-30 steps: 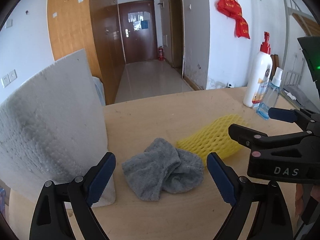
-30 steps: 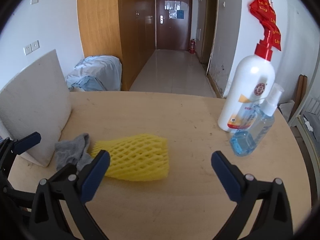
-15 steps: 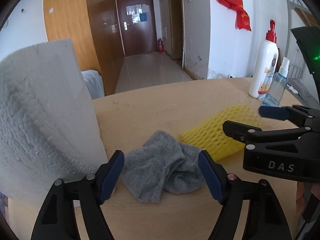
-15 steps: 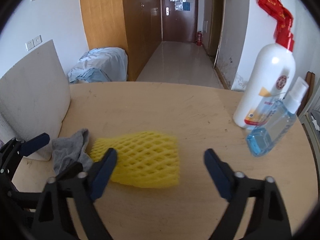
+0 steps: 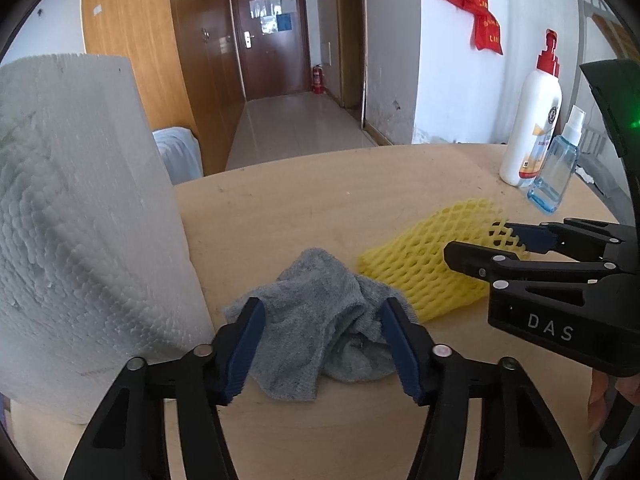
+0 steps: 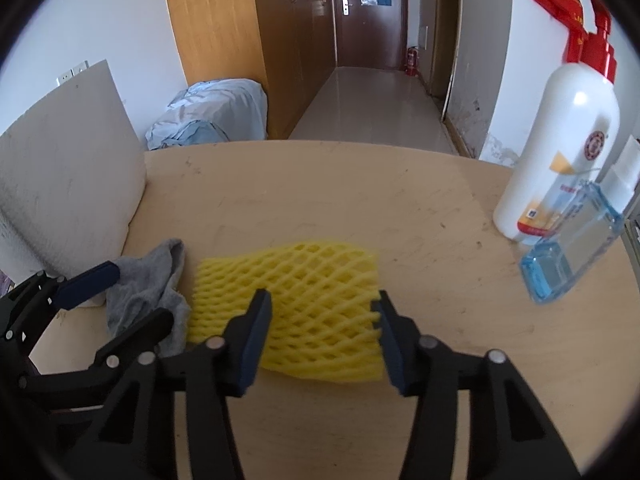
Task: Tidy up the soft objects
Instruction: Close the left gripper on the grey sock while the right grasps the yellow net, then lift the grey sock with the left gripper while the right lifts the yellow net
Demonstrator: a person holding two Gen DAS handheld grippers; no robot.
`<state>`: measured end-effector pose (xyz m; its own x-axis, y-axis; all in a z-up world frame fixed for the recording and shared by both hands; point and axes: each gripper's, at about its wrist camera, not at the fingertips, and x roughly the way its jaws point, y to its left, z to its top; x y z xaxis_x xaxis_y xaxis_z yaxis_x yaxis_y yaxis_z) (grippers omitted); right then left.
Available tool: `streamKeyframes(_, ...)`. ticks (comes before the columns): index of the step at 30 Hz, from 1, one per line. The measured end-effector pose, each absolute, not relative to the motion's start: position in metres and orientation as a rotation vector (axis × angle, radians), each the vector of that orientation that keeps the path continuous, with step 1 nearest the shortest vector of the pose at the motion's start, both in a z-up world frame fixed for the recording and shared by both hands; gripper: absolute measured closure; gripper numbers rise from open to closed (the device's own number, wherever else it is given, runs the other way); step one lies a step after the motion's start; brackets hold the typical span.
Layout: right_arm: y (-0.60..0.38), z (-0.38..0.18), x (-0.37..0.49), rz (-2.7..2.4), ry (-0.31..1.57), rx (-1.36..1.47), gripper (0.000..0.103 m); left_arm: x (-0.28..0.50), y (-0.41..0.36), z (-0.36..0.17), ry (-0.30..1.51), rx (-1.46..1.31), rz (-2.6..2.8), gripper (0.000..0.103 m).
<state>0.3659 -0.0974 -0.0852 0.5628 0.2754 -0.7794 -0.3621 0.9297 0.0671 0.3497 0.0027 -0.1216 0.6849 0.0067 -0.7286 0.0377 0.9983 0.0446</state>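
Observation:
A crumpled grey cloth [image 5: 320, 320] lies on the wooden table [image 5: 320, 200], next to a yellow foam net sleeve [image 5: 424, 264]. My left gripper [image 5: 322, 344] is open, its blue pads on either side of the cloth. My right gripper [image 6: 322, 332] is open, its pads on either side of the near edge of the yellow net [image 6: 304, 292]. The grey cloth [image 6: 148, 288] shows at the left in the right wrist view, with the left gripper [image 6: 116, 300] around it. The right gripper [image 5: 500, 248] shows at the right in the left wrist view.
A large white foam board [image 5: 80, 220] leans at the table's left edge, close to the cloth. A white pump bottle [image 6: 560, 160] and a blue spray bottle [image 6: 576, 240] stand at the right. A corridor and door lie beyond the table.
Both grippers have moved forward and down and narrowed. The left now straddles the grey cloth, the right straddles the yellow net.

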Motion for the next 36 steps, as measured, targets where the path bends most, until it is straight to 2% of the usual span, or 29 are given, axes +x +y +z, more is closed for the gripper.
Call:
streamKeyframes(4, -0.099, -0.086, 0.365, 0.387, 0.899, -0.097, 0.068, 0.35, 0.002, -0.124, 0.837, 0.044, -0.033, 0.064)
streamKeyframes(5, -0.099, -0.086, 0.365, 0.383, 0.901, -0.102, 0.069, 0.349, 0.003, -0.125, 0.839, 0.045, -0.04, 0.068)
streamKeyframes(6, -0.1, -0.086, 0.366, 0.386, 0.9, -0.098, 0.069, 0.348, 0.002, -0.125, 0.841, 0.048, -0.046, 0.078)
streamKeyframes(7, -0.101, -0.086, 0.365, 0.388, 0.9, -0.092, 0.074, 0.348, 0.001, -0.125, 0.844, 0.046, -0.05, 0.083)
streamKeyframes(10, -0.103, -0.085, 0.364, 0.38, 0.9, -0.084, 0.08, 0.347, 0.002, -0.124, 0.847, 0.034, -0.058, 0.092)
streamKeyframes(12, -0.107, -0.083, 0.362, 0.38, 0.898, -0.073, 0.085, 0.346, 0.003, -0.123, 0.846, 0.026, -0.06, 0.094)
streamKeyframes(23, -0.118, -0.062, 0.347, 0.37, 0.842, -0.036, 0.088, 0.333, 0.003, -0.103, 0.783, 0.021, -0.051, 0.094)
streamKeyframes(36, -0.128, -0.034, 0.319, 0.372, 0.756, -0.029, 0.088, 0.319, -0.001, -0.08, 0.703, 0.031, -0.047, 0.094)
